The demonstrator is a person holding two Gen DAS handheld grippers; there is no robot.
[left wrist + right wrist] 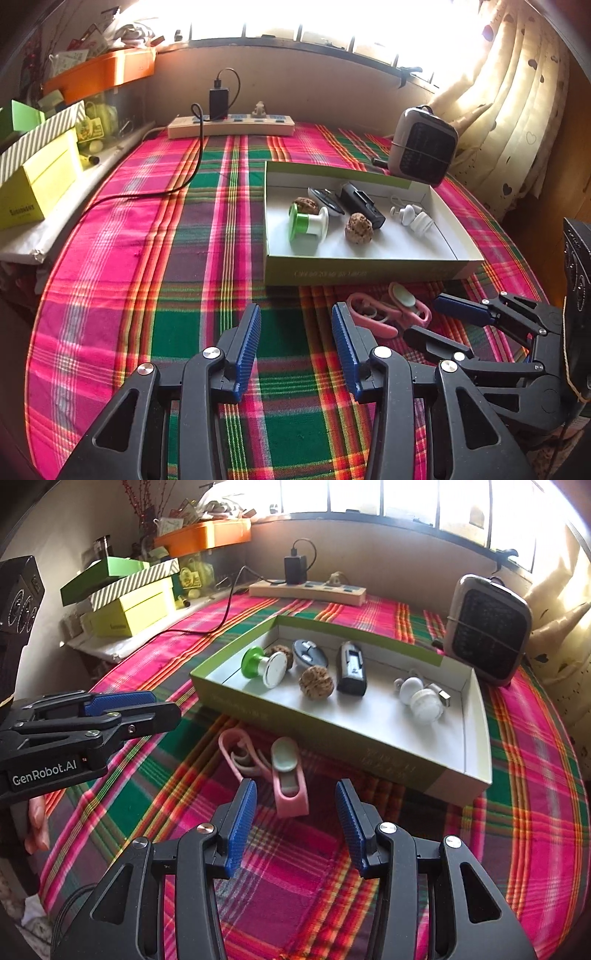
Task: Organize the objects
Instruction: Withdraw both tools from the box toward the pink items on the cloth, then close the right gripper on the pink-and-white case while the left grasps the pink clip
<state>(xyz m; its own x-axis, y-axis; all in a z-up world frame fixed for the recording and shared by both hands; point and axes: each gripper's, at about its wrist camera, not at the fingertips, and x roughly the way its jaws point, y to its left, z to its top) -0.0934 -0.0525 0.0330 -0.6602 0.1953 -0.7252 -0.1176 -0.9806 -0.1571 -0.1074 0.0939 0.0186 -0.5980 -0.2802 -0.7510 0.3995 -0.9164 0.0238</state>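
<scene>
A shallow green-sided box (pixel 369 274) (pixel 391 766) lies on the plaid cloth. It holds a green-and-white spool (pixel 308 224) (pixel 264 664), two walnuts (pixel 316 682), a black device (pixel 352 669), a round grey piece and white earbud-like parts (pixel 421 698). In front of the box lie a pink looped tool and a pink clip with a pale green pad (pixel 388 313) (pixel 290 775). My right gripper (pixel 296 786) (pixel 423 316) is open, and the clip's near end sits between its fingertips without the pads pressing on it. My left gripper (pixel 296 314) (pixel 166 707) is open over bare cloth, left of the pink things.
A power strip (pixel 231 126) with a black charger and trailing cable lies at the back. A small grey heater (pixel 424 146) (pixel 487 629) stands behind the box on the right. Stacked yellow and green boxes (pixel 129 602) and an orange tray fill the left; a curtain hangs on the right.
</scene>
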